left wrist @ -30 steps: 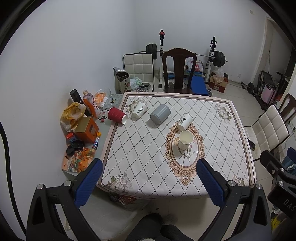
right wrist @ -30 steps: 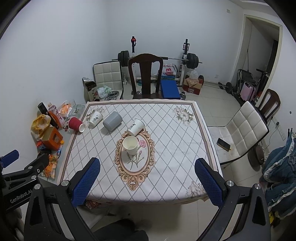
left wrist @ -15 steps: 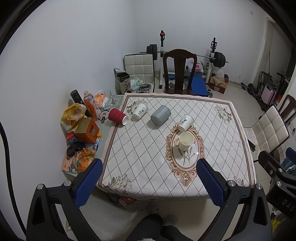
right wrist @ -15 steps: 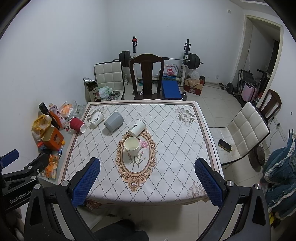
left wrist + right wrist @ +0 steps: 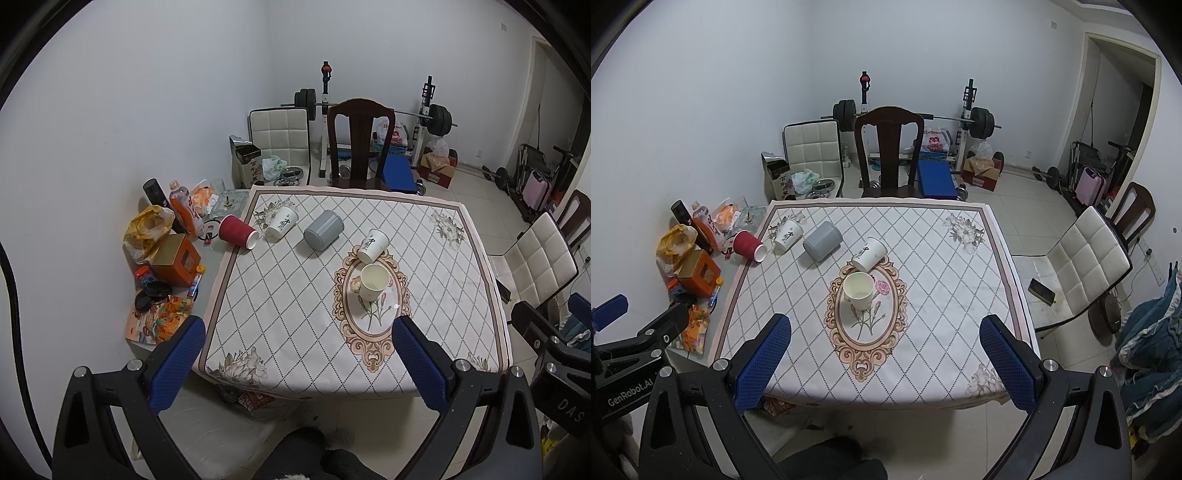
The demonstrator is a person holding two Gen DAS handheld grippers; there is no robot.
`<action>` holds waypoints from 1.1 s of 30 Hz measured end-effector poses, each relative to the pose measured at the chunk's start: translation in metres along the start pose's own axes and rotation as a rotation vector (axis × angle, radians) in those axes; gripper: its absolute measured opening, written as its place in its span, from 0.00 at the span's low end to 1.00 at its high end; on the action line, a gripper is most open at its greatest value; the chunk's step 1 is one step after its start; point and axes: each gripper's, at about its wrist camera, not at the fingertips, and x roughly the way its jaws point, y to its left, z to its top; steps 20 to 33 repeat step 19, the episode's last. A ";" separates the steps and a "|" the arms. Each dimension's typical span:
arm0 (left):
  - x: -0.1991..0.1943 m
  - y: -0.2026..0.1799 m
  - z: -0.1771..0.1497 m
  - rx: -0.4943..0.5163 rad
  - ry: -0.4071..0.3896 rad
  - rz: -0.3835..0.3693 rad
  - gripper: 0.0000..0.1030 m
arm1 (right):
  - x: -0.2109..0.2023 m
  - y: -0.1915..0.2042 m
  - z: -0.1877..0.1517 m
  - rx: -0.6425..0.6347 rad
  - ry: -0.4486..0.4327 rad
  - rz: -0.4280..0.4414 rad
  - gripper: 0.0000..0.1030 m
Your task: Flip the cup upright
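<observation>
Well beyond both wide-open claws [image 5: 297, 354] [image 5: 884, 350], tipped paper cup [image 5: 869, 254] on table [image 5: 960, 295].

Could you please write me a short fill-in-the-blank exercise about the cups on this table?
1. The number of cups on the table is ___.
2. The only cup standing upright is the plain cream cup, inside the oval ___ on the cloth.
3. The cup lying nearest the table's left edge is the ___ one.
4. Both the left gripper and the right gripper are ___.

Missing words: five; medallion; red; open
</observation>
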 end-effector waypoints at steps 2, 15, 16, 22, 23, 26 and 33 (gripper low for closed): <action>-0.001 0.001 0.001 -0.002 0.001 -0.001 1.00 | 0.000 -0.001 0.000 0.000 -0.001 -0.002 1.00; 0.000 0.003 0.000 0.001 -0.001 -0.004 1.00 | 0.001 0.000 0.000 0.001 -0.001 -0.001 1.00; 0.000 0.003 0.000 0.003 -0.001 -0.002 1.00 | 0.001 0.000 0.000 0.000 0.000 0.000 1.00; 0.000 0.004 0.001 0.000 -0.001 -0.001 1.00 | 0.000 0.004 -0.001 -0.006 0.003 0.004 1.00; 0.000 0.004 0.001 0.000 -0.001 -0.001 1.00 | 0.000 0.004 -0.001 -0.006 0.003 0.004 1.00; 0.000 0.004 0.001 0.000 -0.001 -0.001 1.00 | 0.000 0.004 -0.001 -0.006 0.003 0.004 1.00; 0.000 0.004 0.001 0.000 -0.001 -0.001 1.00 | 0.000 0.004 -0.001 -0.006 0.003 0.004 1.00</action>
